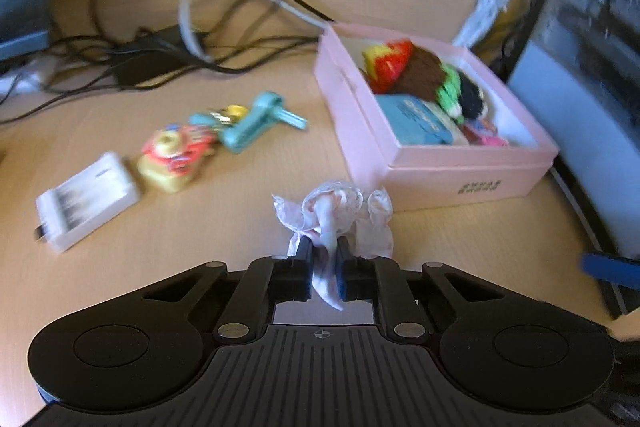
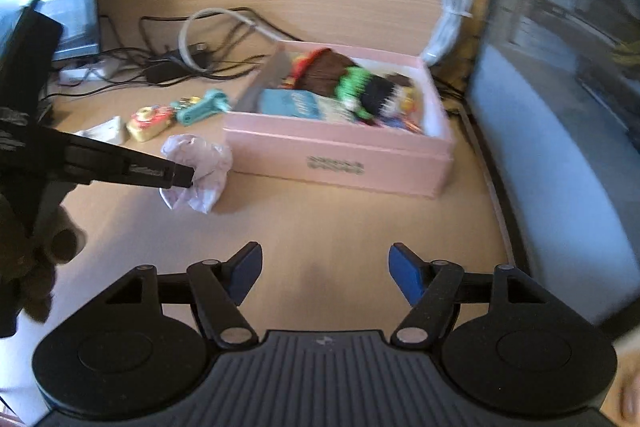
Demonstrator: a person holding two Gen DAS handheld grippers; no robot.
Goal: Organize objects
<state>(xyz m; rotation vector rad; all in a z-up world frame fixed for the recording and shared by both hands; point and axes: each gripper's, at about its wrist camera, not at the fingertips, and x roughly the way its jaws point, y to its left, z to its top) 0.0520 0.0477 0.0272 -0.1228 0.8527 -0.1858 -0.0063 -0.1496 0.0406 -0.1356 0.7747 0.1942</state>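
Observation:
My left gripper [image 1: 323,259] is shut on a pale pink lacy cloth piece [image 1: 340,215] and holds it just in front of the open pink box [image 1: 468,169]. The box holds knitted toys and a blue packet. From the right wrist view the left gripper [image 2: 182,175] comes in from the left with the cloth [image 2: 200,167] bunched at its tip, left of the pink box [image 2: 340,155]. My right gripper [image 2: 325,273] is open and empty above bare table, in front of the box.
On the wooden table left of the box lie a teal keychain tool [image 1: 252,123], a red and yellow toy [image 1: 174,159] and a white charger [image 1: 86,201]. Black and white cables [image 1: 168,39] tangle behind them. A monitor [image 1: 600,67] stands at the right.

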